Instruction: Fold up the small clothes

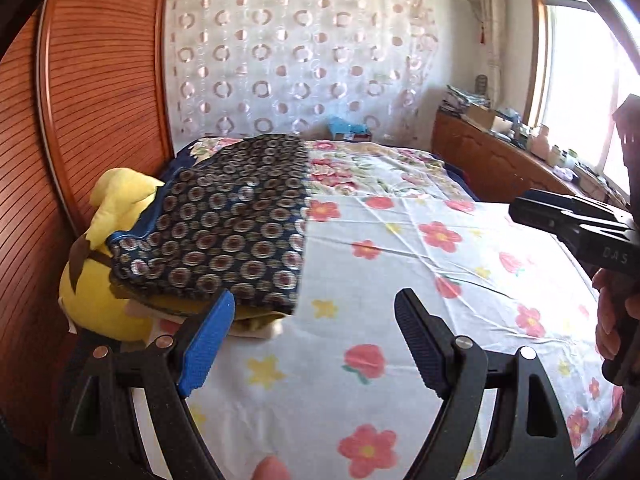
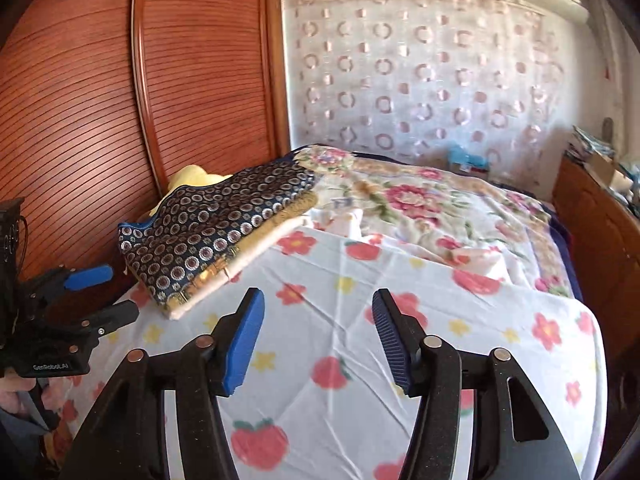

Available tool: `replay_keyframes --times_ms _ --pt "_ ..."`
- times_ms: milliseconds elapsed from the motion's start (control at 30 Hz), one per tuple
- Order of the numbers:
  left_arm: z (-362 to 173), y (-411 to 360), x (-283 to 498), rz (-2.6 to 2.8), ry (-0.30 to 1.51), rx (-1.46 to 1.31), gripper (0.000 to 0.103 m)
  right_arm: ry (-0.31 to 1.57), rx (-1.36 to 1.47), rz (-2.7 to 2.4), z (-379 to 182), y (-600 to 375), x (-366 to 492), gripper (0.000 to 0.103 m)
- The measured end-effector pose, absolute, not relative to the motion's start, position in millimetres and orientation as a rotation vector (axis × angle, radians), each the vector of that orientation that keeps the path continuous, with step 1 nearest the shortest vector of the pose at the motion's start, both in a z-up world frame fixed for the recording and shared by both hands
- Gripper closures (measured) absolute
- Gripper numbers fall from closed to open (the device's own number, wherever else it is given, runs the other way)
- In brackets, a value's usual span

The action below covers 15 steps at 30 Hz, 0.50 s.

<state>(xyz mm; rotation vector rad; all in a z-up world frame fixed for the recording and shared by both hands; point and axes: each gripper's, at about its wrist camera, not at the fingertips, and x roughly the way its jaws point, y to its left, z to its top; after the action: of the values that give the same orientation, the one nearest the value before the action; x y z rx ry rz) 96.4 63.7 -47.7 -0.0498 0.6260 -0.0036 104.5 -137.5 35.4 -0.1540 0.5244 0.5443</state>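
A folded dark-blue garment with ring patterns [image 1: 232, 220] [image 2: 208, 232] lies on top of a small pile of folded clothes [image 2: 256, 252] at the left side of the bed. My left gripper [image 1: 316, 304] hovers open over the flowered sheet [image 1: 400, 320], its blue pad just in front of the pile's near corner, nothing between its fingers. My right gripper [image 2: 318, 304] is open over the same sheet [image 2: 340, 360], to the right of the pile, holding nothing. The right gripper [image 1: 520, 210] also shows at the right edge of the left wrist view, the left gripper [image 2: 116, 294] at the left edge of the right wrist view.
A yellow plush toy [image 1: 104, 292] lies under and beside the pile against the wooden slatted wardrobe [image 1: 92, 120]. A flowered blanket [image 2: 440, 208] covers the far part of the bed. A wooden cabinet [image 1: 500, 156] with clutter stands right, under a window. A patterned curtain [image 1: 300, 60] hangs behind.
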Motion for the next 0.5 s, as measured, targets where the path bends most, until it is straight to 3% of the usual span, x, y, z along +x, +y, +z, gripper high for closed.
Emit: replay_keyframes --times_ms 200,500 --pt "-40.7 38.1 85.4 -0.059 0.613 -0.047 0.02 0.497 -0.12 0.48 40.4 -168.2 55.5 0.023" --pt "-38.2 0.5 73.5 -0.103 0.609 -0.03 0.02 0.469 -0.08 0.403 42.9 -185.5 -3.3 0.022"
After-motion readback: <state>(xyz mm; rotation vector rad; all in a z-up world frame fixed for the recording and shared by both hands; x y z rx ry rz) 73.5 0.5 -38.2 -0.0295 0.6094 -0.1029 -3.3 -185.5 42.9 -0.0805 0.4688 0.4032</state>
